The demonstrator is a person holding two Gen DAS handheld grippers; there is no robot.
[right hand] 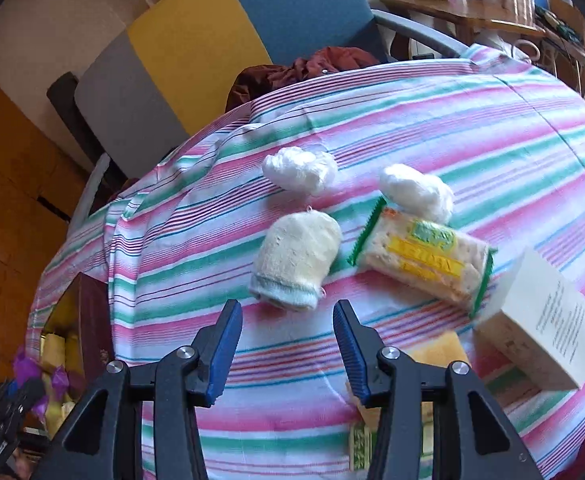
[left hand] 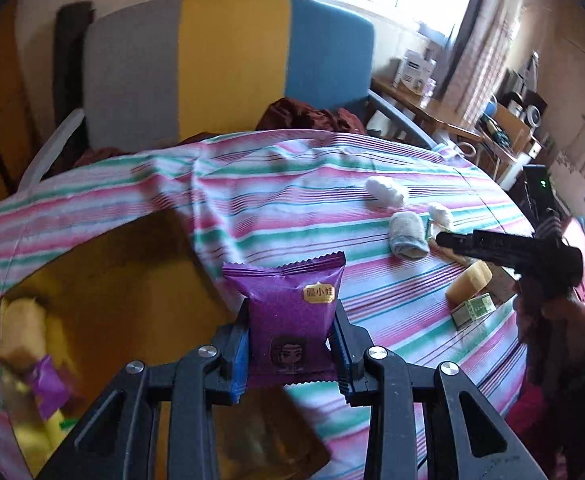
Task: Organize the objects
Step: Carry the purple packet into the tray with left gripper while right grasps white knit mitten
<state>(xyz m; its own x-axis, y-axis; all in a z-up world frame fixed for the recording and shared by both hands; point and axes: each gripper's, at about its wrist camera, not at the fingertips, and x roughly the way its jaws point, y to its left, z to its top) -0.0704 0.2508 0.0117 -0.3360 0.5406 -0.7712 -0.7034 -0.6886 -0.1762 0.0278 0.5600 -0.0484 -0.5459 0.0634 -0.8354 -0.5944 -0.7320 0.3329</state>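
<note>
Striped pink, green and white cloth (right hand: 472,128) is covering the surface, with a grey, yellow and blue chair back (left hand: 228,68) standing behind it.

Left claw (left hand: 292,344) is clamping a purple foil snack packet (left hand: 292,316) between its blue pads, the packet standing upright with its crimped edge at twelve o'clock. At about nine o'clock from this claw, a yellow-lined opening in the cloth (left hand: 104,280) is holding a pale wrapped snack (left hand: 24,328) and another purple packet (left hand: 48,386).

Right claw (right hand: 288,344) is hanging over the cloth with its fingers apart and nothing between them. At twelve o'clock from it, a cream terry mitt with a pale blue cuff (right hand: 296,260) is lying flat. Two white fluffy cotton balls (right hand: 298,170) are sitting beyond the mitt, one at twelve and one at one o'clock. Touching the second ball, a clear cracker pack with green crimped ends and a yellow label (right hand: 424,260) is lying at two o'clock. A white cardboard box with small print (right hand: 548,332) is resting at three o'clock, near the cracker pack.
</note>
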